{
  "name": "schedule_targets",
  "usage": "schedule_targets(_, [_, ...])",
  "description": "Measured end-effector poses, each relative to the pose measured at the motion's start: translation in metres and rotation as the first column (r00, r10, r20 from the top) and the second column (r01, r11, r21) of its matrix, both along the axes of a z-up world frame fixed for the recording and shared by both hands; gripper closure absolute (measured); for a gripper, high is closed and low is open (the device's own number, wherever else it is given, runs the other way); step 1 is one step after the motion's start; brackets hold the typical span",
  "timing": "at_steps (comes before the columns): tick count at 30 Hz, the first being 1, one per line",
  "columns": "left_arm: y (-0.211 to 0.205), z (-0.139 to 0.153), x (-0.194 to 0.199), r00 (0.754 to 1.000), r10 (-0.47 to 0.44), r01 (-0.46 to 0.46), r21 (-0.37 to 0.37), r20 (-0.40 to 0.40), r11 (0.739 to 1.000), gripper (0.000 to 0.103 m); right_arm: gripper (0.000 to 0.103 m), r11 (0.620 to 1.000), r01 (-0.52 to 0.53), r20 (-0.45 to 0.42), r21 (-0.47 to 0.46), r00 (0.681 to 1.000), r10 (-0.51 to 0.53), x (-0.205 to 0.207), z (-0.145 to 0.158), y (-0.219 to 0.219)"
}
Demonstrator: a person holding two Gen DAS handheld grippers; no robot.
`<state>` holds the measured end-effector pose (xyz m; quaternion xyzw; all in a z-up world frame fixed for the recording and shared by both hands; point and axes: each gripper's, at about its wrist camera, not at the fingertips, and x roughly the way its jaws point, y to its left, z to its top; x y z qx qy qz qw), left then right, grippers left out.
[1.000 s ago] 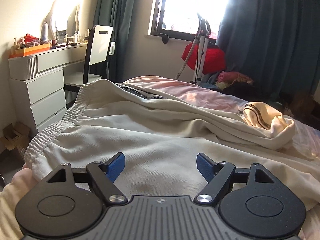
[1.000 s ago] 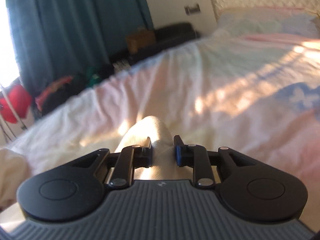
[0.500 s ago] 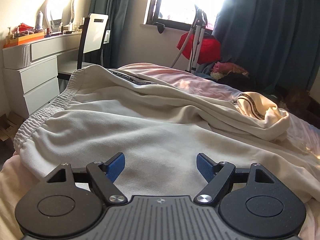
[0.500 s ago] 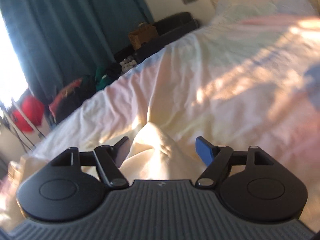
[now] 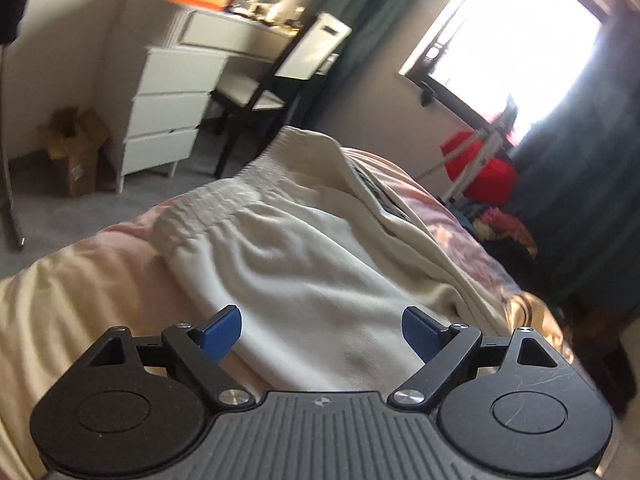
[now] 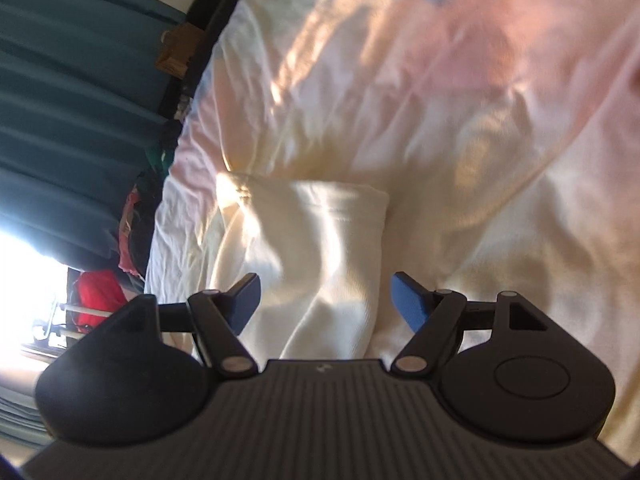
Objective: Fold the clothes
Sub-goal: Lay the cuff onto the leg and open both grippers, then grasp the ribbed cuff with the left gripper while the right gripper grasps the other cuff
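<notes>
Hanging over the bed, the left gripper (image 5: 320, 334) is seen with its jaws wide, and they have just been opening more. Nothing is pinched by its blue pads (image 5: 221, 333). Under and ahead of them the cream pants (image 5: 312, 264) are spread out on the bed cover (image 5: 80, 300). The stretchy waistband (image 5: 224, 204) is seen at the far left edge of the pants, near the side of the bed. Past the bed, a white chest of drawers (image 5: 172, 108) and a chair (image 5: 288, 76) are seen on the left. A bright window (image 5: 516, 28) and a dark curtain (image 5: 592, 184) are seen on the right, with something red (image 5: 480, 164) below the window.

The right gripper (image 6: 325, 300) is also held with its jaws wide apart. They have just been opened, and the cloth is not pressed by the pads (image 6: 408, 300). Between and ahead of them a cream pant leg (image 6: 316, 240) is laid flat on the sheet (image 6: 460, 120), with its far end folded over. Sun patches are seen on the sheet. A green-blue curtain (image 6: 64, 120) is seen at the left, and the picture is tilted and a bit blurry.
</notes>
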<state>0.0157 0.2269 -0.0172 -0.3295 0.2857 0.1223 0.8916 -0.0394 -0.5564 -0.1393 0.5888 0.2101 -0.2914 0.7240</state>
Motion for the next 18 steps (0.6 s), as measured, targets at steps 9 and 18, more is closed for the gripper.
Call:
schedule_targets(9, [0.080,-0.057,-0.006,0.983,0.098,-0.159,-0.443,-0.157,0.882,0.018,0.041,0.994,-0.018,-0.046,-0.104,0.999,0.013,0.027,-0.020,-0.021])
schedule_targets(18, [0.093,-0.070,0.040,0.993,0.064,-0.108,-0.527,-0.102,0.843,0.046,0.087,0.957,-0.027,-0.009,-0.290,1.000,0.026,0.046,-0.010,-0.028])
